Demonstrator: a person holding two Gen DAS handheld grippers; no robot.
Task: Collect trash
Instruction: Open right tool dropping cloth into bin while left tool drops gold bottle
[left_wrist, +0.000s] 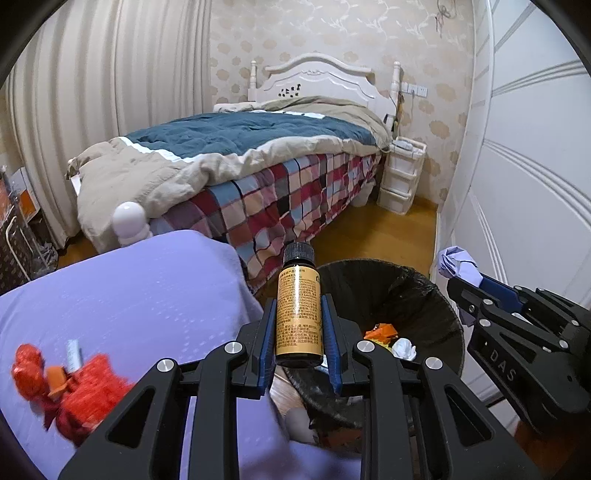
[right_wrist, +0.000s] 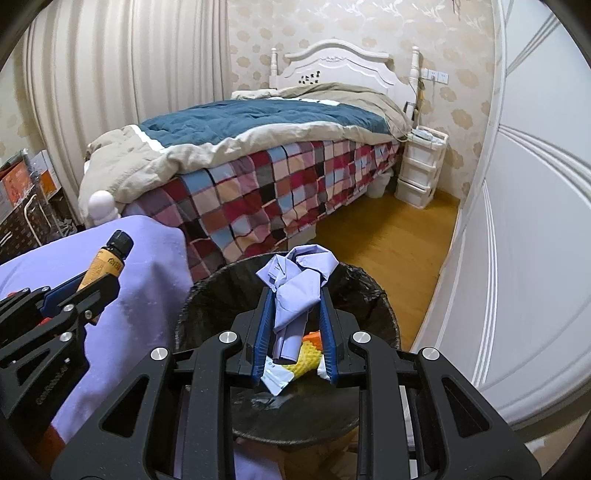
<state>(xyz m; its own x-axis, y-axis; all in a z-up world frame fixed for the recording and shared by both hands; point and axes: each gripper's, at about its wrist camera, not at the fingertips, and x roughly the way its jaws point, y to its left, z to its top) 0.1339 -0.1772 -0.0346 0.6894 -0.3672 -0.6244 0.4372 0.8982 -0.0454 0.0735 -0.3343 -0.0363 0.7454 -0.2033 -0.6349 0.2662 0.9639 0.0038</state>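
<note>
My left gripper (left_wrist: 299, 306) is shut on a small amber bottle (left_wrist: 298, 317) with a black cap and yellow label, held at the left rim of the black-lined bin (left_wrist: 436, 291). My right gripper (right_wrist: 295, 295) is shut on a crumpled lilac paper wad (right_wrist: 297, 284) and holds it over the bin (right_wrist: 373, 299). The bottle also shows in the right wrist view (right_wrist: 107, 264), and the wad in the left wrist view (left_wrist: 456, 264). Orange and white scraps (left_wrist: 391, 339) lie inside the bin.
A lilac-covered table (left_wrist: 129, 295) at the left carries red mesh netting (left_wrist: 85, 391) and a small white tube (left_wrist: 74, 354). A bed with a plaid cover (left_wrist: 295, 199) stands behind. A white wardrobe (left_wrist: 535, 184) is on the right, and a white drawer unit (left_wrist: 400, 173) beyond.
</note>
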